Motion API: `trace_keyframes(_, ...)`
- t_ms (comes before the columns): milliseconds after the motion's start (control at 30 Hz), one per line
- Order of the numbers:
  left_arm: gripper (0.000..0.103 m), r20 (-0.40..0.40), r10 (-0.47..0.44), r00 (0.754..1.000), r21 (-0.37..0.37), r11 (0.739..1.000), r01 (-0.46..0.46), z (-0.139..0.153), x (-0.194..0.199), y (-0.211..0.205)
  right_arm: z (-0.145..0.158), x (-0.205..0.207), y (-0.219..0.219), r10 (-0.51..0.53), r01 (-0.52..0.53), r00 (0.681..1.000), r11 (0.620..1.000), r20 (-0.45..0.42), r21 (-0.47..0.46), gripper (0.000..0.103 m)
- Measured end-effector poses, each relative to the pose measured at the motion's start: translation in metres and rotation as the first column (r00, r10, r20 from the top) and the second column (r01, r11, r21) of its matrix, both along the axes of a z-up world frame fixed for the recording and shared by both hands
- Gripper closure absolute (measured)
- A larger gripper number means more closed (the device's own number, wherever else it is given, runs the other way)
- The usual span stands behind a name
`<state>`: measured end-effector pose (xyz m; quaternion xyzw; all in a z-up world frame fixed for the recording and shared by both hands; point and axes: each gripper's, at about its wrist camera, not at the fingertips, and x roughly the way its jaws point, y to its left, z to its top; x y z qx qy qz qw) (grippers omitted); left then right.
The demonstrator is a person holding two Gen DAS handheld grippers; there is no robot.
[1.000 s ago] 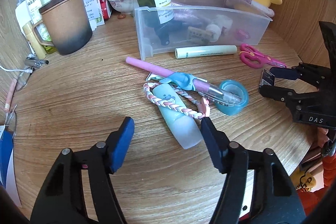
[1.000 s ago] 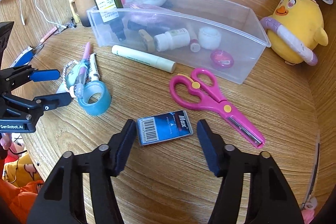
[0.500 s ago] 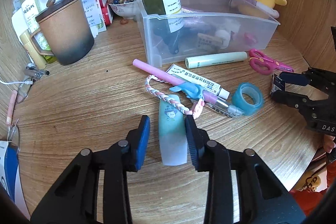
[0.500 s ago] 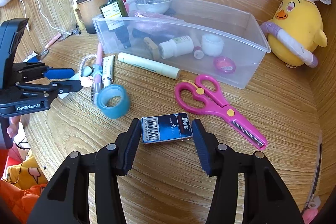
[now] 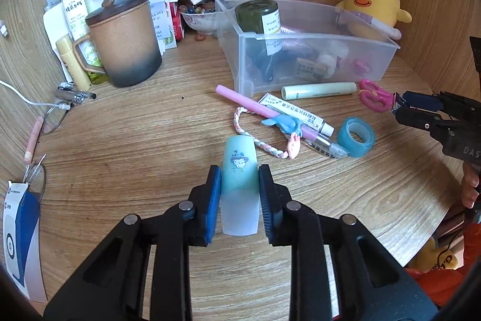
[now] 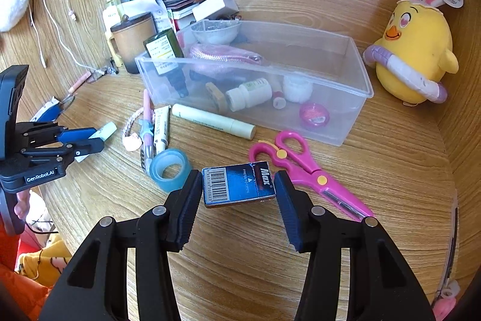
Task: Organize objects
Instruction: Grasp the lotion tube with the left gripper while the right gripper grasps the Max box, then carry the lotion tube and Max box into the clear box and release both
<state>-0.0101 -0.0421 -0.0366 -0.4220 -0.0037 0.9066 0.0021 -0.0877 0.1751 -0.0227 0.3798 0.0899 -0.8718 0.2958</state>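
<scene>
Wood-grain desk [image 5: 126, 140], clear plastic bin [image 6: 354, 74], plush chick [image 6: 415, 50], glossy tape roll [image 6: 170, 169].

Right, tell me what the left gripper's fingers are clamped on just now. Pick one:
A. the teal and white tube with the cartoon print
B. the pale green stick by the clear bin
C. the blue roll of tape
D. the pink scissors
A. In the left wrist view the left gripper has both blue pads pressed against the sides of the teal and white tube, while the tape, scissors and stick lie untouched on the desk.
</scene>
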Motion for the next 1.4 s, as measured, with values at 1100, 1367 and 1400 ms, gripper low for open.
trace_keyframes(1100,0.078,-0.17,-0.162,0.972,0.077,0.981,0.177,0.081,-0.112,0.054,0.063,-0.068,-0.009,-0.109,0.098,0.982,0.992,-0.156,-0.08,0.057)
trace_keyframes(1367,0.078,-0.098,-0.17,0.981,0.059,0.983,0.176,0.065,-0.147,0.063,0.041,-0.104,-0.015,-0.122,0.118,0.99,0.991,-0.071,-0.058,0.057)
trace_keyframes(1400,0.078,-0.092,-0.173,0.981,0.058,0.982,0.179,0.064,-0.149,0.064,0.038,-0.107,-0.015,-0.125,0.121,0.99,0.991,-0.063,-0.055,0.057)
